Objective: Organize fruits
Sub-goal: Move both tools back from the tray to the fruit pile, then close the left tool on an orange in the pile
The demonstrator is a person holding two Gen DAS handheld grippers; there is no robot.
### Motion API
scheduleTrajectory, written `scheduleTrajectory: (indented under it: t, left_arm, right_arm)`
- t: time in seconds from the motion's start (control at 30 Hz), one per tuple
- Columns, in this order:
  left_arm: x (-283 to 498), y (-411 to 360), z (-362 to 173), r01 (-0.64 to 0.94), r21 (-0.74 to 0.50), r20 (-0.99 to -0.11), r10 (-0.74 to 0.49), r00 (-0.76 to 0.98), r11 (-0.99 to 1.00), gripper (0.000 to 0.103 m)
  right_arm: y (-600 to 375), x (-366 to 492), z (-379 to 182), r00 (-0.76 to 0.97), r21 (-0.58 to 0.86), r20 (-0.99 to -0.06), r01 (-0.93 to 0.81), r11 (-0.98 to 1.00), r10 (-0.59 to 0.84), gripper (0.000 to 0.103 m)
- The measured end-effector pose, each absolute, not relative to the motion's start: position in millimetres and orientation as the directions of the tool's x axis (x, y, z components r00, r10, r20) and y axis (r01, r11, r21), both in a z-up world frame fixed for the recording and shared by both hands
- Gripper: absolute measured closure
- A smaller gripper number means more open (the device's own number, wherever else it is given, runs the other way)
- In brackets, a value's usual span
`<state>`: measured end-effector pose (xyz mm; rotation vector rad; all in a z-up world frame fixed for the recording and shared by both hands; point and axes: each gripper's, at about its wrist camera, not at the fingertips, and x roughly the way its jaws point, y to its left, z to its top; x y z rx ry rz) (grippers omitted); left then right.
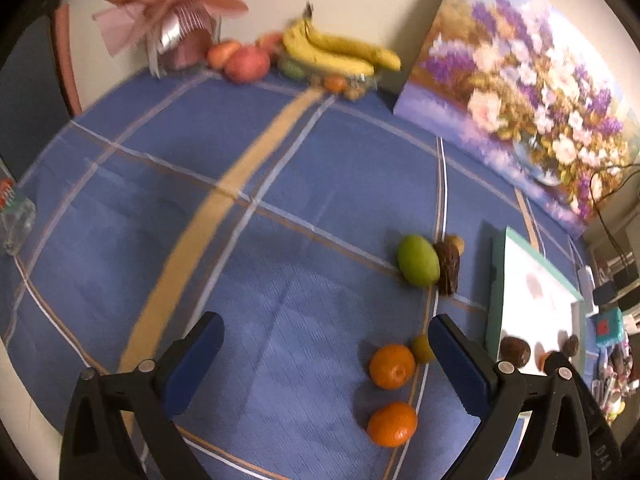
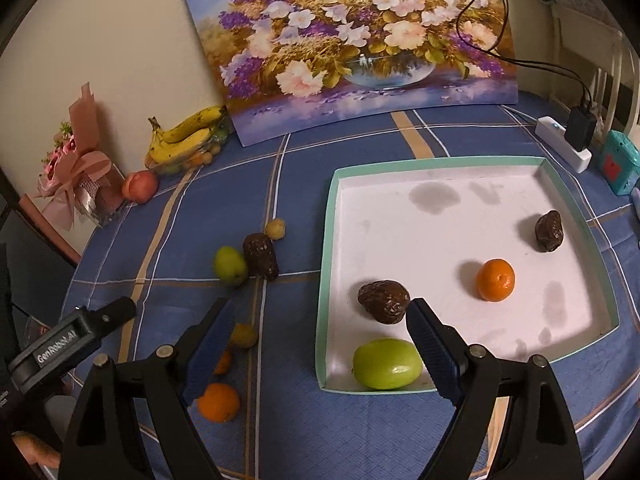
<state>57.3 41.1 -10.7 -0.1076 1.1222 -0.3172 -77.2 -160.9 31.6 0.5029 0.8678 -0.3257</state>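
Both my left claw [image 1: 326,364] and right claw [image 2: 320,344] gape empty; lower-right oranges [image 1: 392,366] sit touching a small yellow fruit [image 1: 423,348], so a sloppy pinch could roll them across the counter [image 1: 240,280].

Left wrist view is motion-blurred at the far wall: bananas [image 1: 340,50], the red fruit [image 1: 247,63] beside them and the pink bouquet [image 1: 176,8] are smeared, and the small stuff under the bananas can't be identified. Tray [image 1: 534,300] is cut by the right finger [image 1: 460,364], so only part of a dark fruit [image 1: 515,351] shows inside. Small yellow-green fruit [image 1: 422,348] is half hidden behind that finger. Glass jar [image 1: 16,216] is clipped by the left edge.

Right wrist view: one orange [image 2: 223,362] is mostly behind the left finger [image 2: 210,354]. Painting [image 2: 352,40] is cropped at the top. Teal box [image 2: 620,166] is clipped at the right.
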Motion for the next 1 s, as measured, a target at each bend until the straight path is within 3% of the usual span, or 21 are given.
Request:
scheduleTrajectory:
  t: [0.1,0.17,0.27,0.4,0.57,0.73,0.77,1.0]
  left_arm:
    - [58,33,-24,0.211,-0.261,-0.889,-0.320,0.328,0.942,0.003]
    - [57,26,-30,0.225,-0.269,-0.898,-0.328,0.294,0.937,0.010]
    - [53,11,-38,0.266,-0.256,-0.911,-0.324,0.254,0.929,0.017]
    - [48,-3,-46,0.315,-0.249,-0.924,-0.323,0.207,0.916,0.024]
    - [46,-16,-53,0.346,-0.239,-0.934,-0.312,0.175,0.907,0.047]
    - [47,-23,-55,0.363,-0.241,-0.933,-0.317,0.169,0.900,0.057]
    - [48,-24,-56,0.363,-0.255,-0.931,-0.329,0.159,0.896,0.065]
    - [52,-10,-42,0.333,-0.260,-0.915,-0.341,0.215,0.906,0.067]
  right_arm:
    - [-166,-78,28,0.589,0.300,-0.806,0.493,0.817,-0.060,0.015]
    - [-169,-78,25,0.568,0.294,-0.821,0.512,0.807,-0.061,0.016]
    - [-171,-77,21,0.539,0.268,-0.839,0.527,0.806,-0.074,0.027]
    - [-172,-78,18,0.527,0.266,-0.847,0.533,0.803,-0.069,0.029]
    - [-172,-78,17,0.517,0.256,-0.853,0.534,0.806,-0.072,0.032]
    - [-173,-78,16,0.514,0.259,-0.855,0.536,0.803,-0.068,0.032]
    - [-173,-78,16,0.514,0.259,-0.855,0.536,0.803,-0.068,0.032]
    - [-171,-75,12,0.508,0.259,-0.859,0.523,0.812,-0.053,0.032]
